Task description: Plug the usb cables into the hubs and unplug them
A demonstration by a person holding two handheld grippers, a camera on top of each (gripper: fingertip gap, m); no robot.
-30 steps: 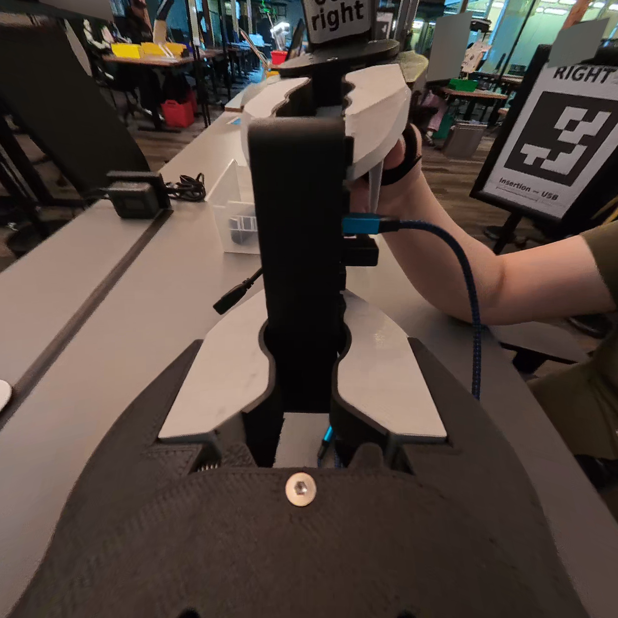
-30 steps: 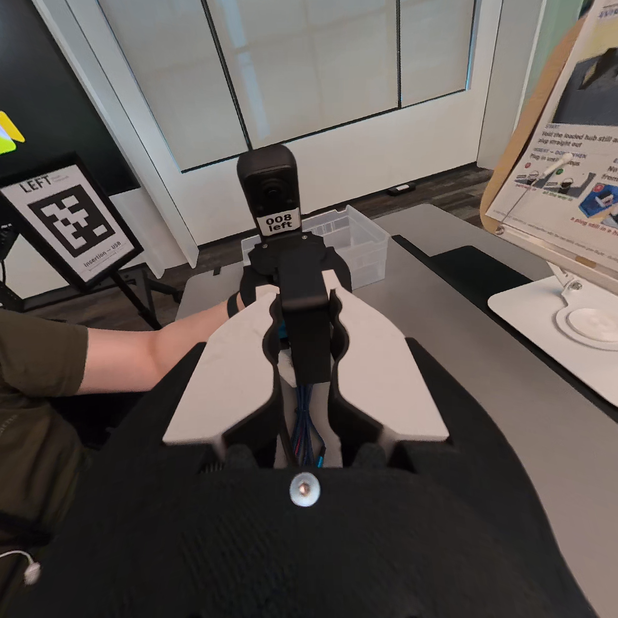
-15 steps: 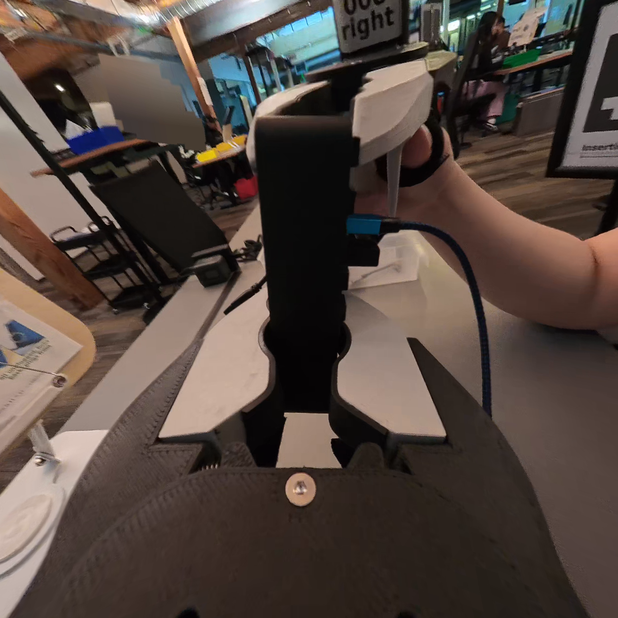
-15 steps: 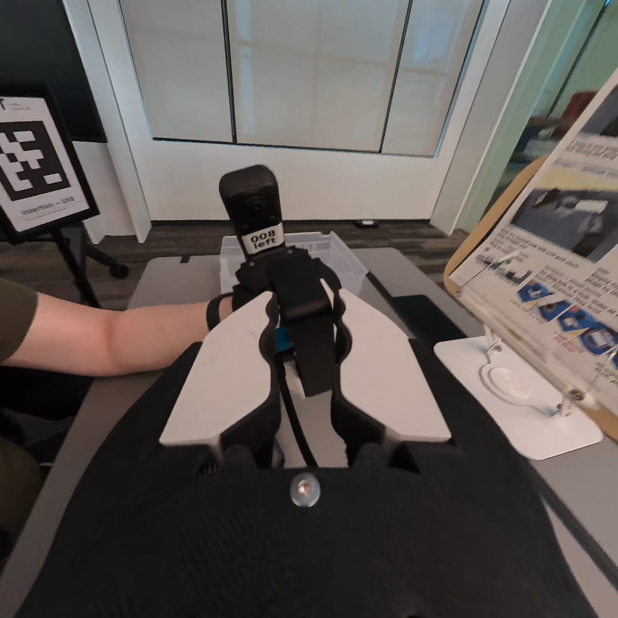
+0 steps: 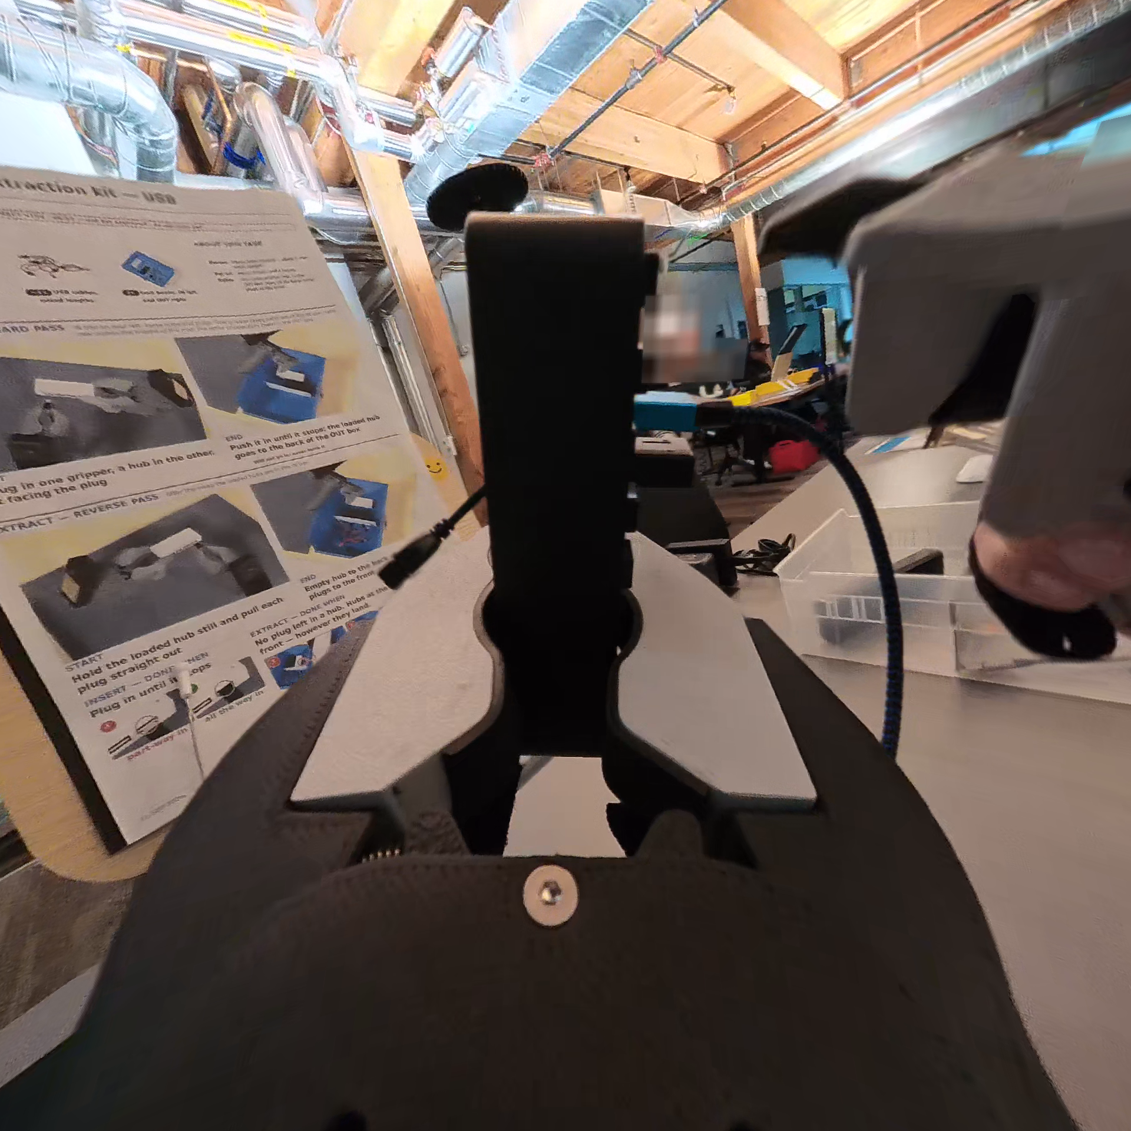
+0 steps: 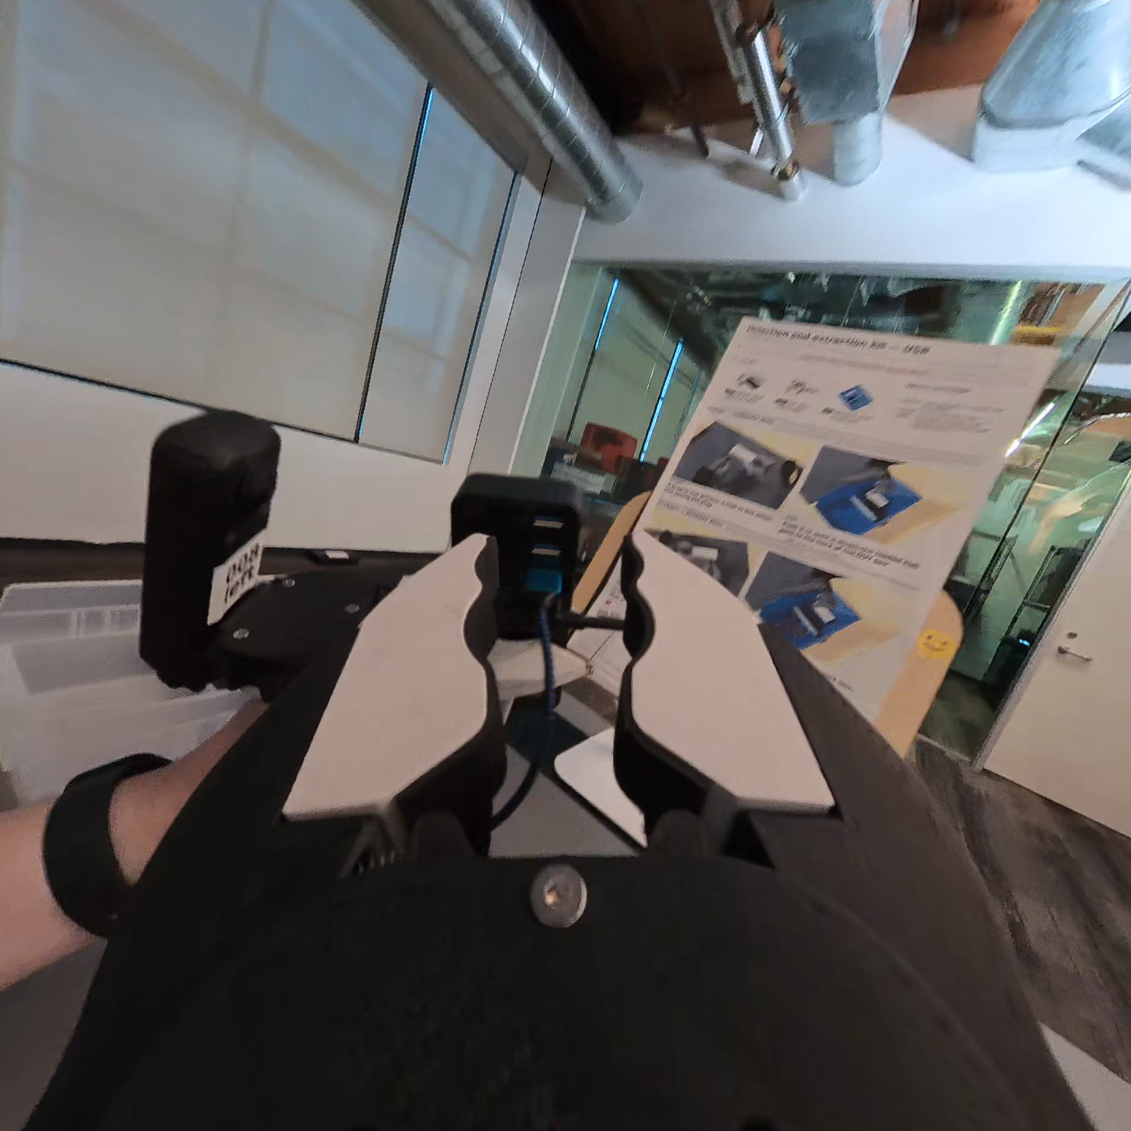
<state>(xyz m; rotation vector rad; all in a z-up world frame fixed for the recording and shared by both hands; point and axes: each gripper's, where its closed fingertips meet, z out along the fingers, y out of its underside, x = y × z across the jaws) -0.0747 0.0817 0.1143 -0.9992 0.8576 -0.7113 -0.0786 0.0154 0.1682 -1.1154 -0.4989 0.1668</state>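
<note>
Left wrist view: hub [image 5: 554, 465] base hidden between fingers [image 5: 391, 691]; braided cable [image 5: 881, 587] runs behind gripper body, far end unseen. Right gripper [image 5: 991, 343] blurred, cut by frame edge. Instruction board [image 5: 153, 440] cropped left.

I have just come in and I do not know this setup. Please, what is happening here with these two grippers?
A person holds a gripper in each hand. The left gripper is shut on a black USB hub, held upright. A blue plug with a braided blue cable sits in a port on the hub's side. The right gripper is open, its fingers on either side of the plug but not closed on it. A clear plastic bin stands on the grey table.
</note>
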